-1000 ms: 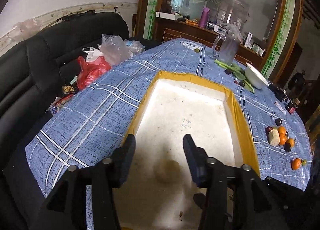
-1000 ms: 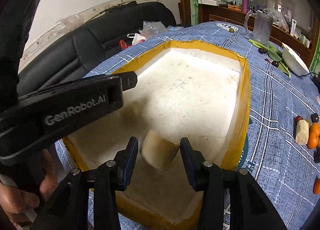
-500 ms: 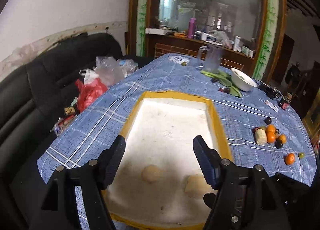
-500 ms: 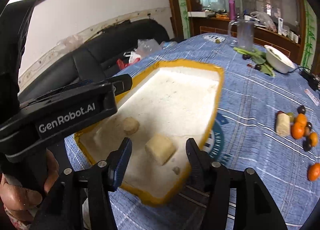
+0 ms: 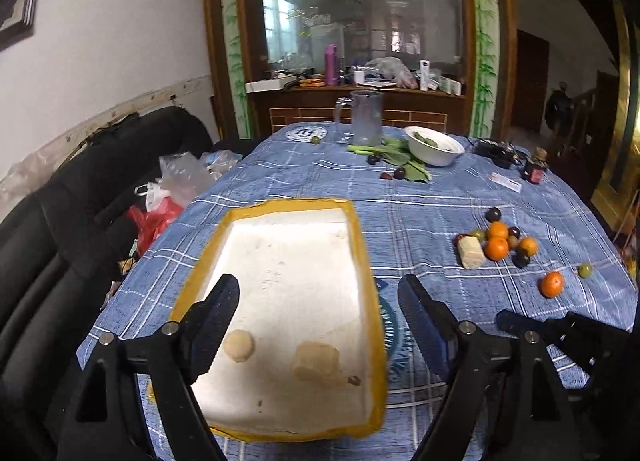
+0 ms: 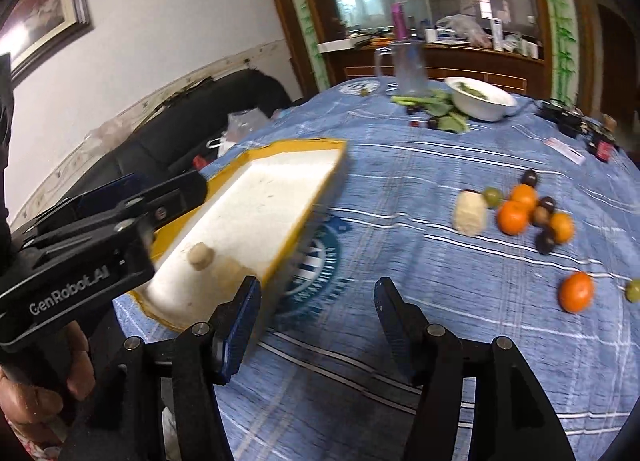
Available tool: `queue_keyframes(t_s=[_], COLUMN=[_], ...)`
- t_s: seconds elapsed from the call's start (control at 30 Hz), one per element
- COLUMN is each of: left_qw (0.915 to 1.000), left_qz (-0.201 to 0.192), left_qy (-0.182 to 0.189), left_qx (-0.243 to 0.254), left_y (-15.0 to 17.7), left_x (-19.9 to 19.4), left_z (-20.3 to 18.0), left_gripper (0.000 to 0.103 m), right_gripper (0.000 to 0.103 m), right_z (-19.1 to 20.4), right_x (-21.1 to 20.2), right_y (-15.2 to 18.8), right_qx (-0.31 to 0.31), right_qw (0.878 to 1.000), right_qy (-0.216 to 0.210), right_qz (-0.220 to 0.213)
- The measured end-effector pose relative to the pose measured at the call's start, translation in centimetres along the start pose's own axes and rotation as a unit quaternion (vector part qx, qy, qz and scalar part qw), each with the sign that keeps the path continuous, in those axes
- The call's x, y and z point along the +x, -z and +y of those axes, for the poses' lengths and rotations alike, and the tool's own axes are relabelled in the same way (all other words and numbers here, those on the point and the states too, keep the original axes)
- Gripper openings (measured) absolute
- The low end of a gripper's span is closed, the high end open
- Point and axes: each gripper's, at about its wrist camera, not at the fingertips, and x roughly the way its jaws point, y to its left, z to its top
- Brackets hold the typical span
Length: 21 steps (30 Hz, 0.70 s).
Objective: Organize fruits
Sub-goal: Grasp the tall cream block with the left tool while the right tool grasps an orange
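Note:
A yellow-rimmed white foam tray (image 5: 362, 261) lies on the blue checked tablecloth. In it lie a round pale piece (image 5: 239, 345) and a pale chunk (image 5: 316, 359). My left gripper (image 5: 320, 301) hovers above the tray's near end, its jaws opening with nothing between them. My right gripper (image 6: 318, 309) stands open and empty over bare cloth to the right of the tray (image 6: 320, 197). To the right lies a fruit pile (image 6: 516, 213) of oranges, dark fruits and a pale chunk (image 6: 470, 213). A lone orange (image 6: 576, 291) lies nearer. A hand (image 6: 32, 381) holds the left gripper (image 6: 160, 193).
A glass pitcher (image 5: 366, 117), a white bowl (image 5: 434, 145), green leaves and dark plums (image 5: 394, 173) stand at the table's far end. A small dark bottle (image 5: 534, 169) stands at the far right. A black sofa (image 5: 60, 221) with plastic bags (image 5: 168, 197) runs along the left.
Both grippers drew back and up from the tray and swung right. Both jaws widened. The pale chunk that was between the right fingers now lies in the tray beside the round piece.

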Motion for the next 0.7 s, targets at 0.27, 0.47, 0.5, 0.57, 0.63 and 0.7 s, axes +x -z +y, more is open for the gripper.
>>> queue_keyframes(t_s=[0.27,0.47,0.5,0.57,0.63,0.7], left_qw=[0.9985,0.9958,0.9946,0.9910,0.9857,0.9829], left_qz=[0.030,0.057,0.063,0.075,0.093,0.104], left_qy=[0.044,0.070,0.082,0.111,0.140,0.152], left_qx=[-0.006,-0.005,-0.005,-0.007,-0.013,-0.011], left_y=[0.2,0.4,0.4,0.1,-0.3,-0.8], left_x=[1.0,3.0,3.4,4.2,5.4,6.6], left_z=[-1.5,-3.1,-3.6,-4.7,-6.0,-7.5], left_gripper=[0.082,0.082,0.082,0.082,0.082,0.082], right_gripper=[0.063,0.063,0.063,0.063,0.063,0.063], right_z=[-7.1,-14.8,-15.8,-17.3,-18.2,-18.9], right_x=[-3.5,-5.0,-4.9,-4.6,-4.1,-3.0], right_y=[0.9,1.6,1.6,1.7,1.7,1.5], right_qx=[0.041,0.103,0.112,0.125,0.135,0.144], right_qw=[0.997,0.985,0.983,0.981,0.980,0.979], right_qy=[0.060,0.138,0.144,0.149,0.147,0.142], right_qz=[-0.022,-0.016,-0.012,-0.005,0.003,0.014])
